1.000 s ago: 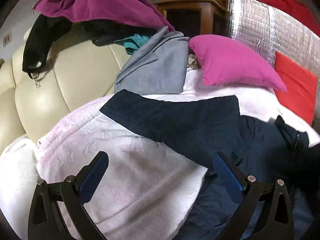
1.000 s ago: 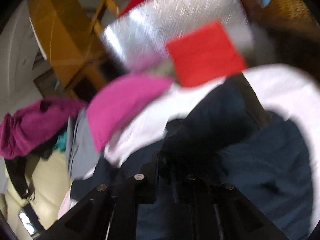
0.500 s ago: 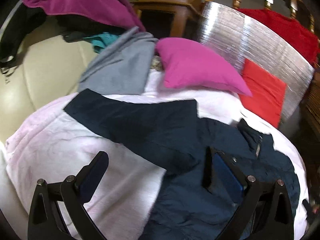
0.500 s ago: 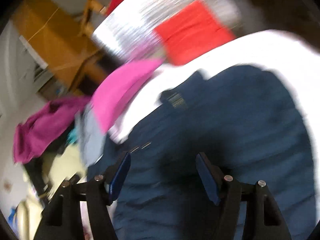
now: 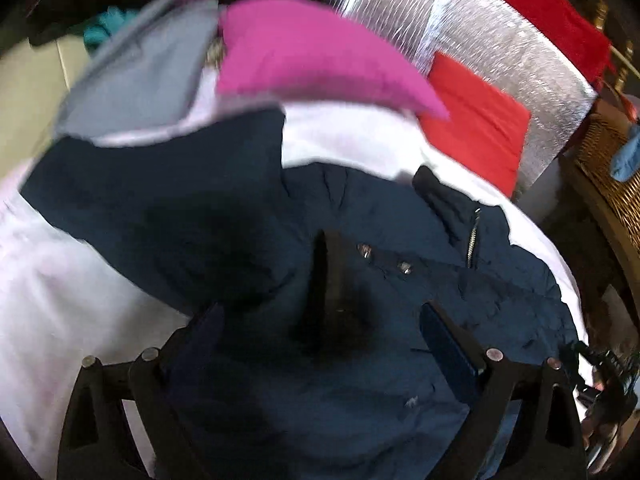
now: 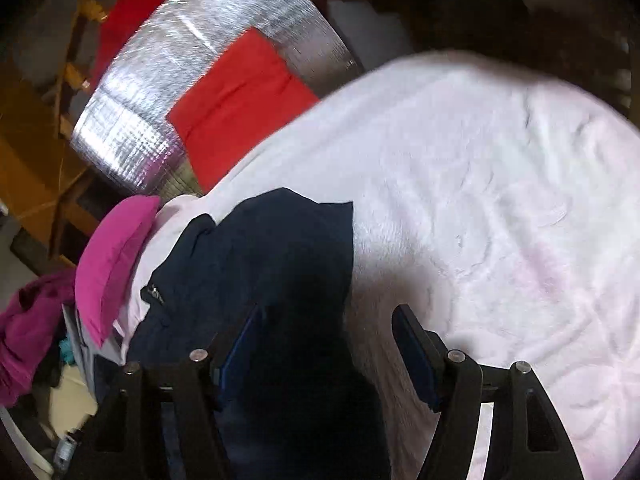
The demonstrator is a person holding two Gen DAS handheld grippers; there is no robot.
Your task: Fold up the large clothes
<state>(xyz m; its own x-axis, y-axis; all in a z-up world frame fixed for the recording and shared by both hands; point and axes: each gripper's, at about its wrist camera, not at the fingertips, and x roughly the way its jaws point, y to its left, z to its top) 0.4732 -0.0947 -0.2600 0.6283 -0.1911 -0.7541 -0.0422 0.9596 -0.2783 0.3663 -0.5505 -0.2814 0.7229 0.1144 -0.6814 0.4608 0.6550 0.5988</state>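
Note:
A dark navy jacket [image 5: 360, 264] with snaps and a zipper lies spread on a pale pink blanket [image 5: 52, 288]. One sleeve reaches out to the left. My left gripper [image 5: 320, 340] is open, low over the jacket's middle, with a dark fold standing between its fingers. In the right wrist view the jacket [image 6: 272, 264] lies left of centre on the blanket [image 6: 500, 208]. My right gripper [image 6: 328, 344] is open above the jacket's right edge and holds nothing.
A magenta pillow [image 5: 320, 56] and a grey garment [image 5: 140, 80] lie beyond the jacket. A red cushion [image 5: 476, 120] leans on a silver foil panel [image 5: 500, 40]. A wicker basket [image 5: 612, 164] stands at the right. A clothes pile [image 6: 28, 320] sits at the left.
My right gripper opened and let go of the jacket, then swung right over the blanket. My left gripper moved right and forward over the jacket's middle.

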